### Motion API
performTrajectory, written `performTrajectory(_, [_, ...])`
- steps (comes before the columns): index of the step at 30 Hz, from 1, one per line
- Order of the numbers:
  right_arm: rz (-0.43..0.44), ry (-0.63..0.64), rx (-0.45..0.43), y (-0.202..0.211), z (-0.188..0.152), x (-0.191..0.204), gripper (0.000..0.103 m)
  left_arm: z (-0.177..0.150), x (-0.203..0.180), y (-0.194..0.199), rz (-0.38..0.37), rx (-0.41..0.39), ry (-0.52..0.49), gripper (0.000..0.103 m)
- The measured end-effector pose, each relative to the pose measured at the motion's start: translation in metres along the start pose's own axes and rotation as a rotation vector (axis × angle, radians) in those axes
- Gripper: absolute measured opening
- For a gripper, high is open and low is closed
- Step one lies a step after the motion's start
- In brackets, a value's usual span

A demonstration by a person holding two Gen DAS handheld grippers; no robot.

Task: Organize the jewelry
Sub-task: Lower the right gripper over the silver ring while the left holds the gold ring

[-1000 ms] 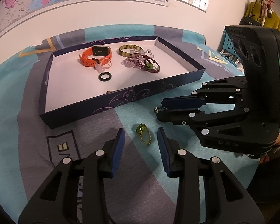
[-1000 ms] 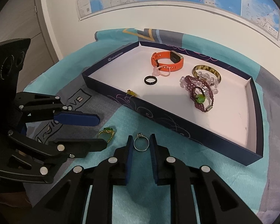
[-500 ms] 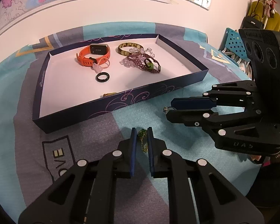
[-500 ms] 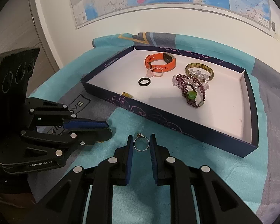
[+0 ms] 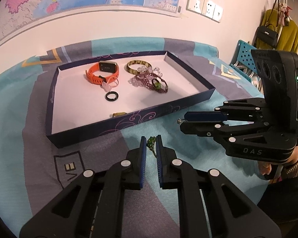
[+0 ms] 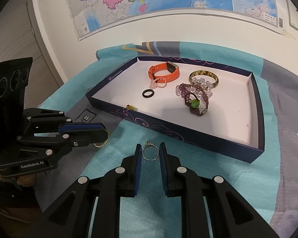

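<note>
My left gripper (image 5: 150, 141) is shut on a gold ring with a green stone (image 5: 151, 143) and holds it above the cloth, in front of the tray. My right gripper (image 6: 150, 152) is shut on a thin silver ring (image 6: 150, 153), also lifted above the cloth. The dark blue tray (image 5: 129, 119) with a white floor holds an orange watch (image 5: 102, 72), a black ring (image 5: 111, 96), a tortoiseshell bangle (image 5: 138, 66), beaded bracelets (image 5: 151, 80) and a small gold piece (image 5: 119, 114) by its near wall. Each gripper shows in the other's view: right (image 5: 181, 121), left (image 6: 105, 133).
A teal and grey patterned cloth (image 6: 208, 178) covers the table. A wall with a map (image 6: 149, 0) stands behind the tray. A blue crate (image 5: 242, 53) and hanging bags (image 5: 268, 33) are at the far right.
My left gripper closed on the green-stone ring and lifted it off the cloth. My right gripper, still shut on the silver ring, rose with it.
</note>
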State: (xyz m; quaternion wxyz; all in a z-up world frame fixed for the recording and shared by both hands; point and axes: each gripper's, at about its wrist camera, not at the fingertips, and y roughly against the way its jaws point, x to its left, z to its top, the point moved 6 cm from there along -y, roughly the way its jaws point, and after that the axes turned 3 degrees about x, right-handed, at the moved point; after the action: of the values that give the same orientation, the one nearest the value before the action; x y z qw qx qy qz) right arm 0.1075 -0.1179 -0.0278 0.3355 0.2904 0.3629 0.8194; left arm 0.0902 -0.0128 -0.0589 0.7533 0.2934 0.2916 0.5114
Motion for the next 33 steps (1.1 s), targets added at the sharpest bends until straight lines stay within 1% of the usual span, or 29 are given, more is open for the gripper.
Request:
performTrajectory(16, [-0.003, -0.008, -0.042, 0.011, 0.008, -0.001, 0.016, 0.011, 0.003, 0.012, 0.006, -0.046, 0.031, 0.01])
performTrajectory(33, [-0.008, -0.01, -0.064, 0.017, 0.017, -0.003, 0.016, 0.024, 0.001, 0.018, 0.008, -0.077, 0.029, 0.01])
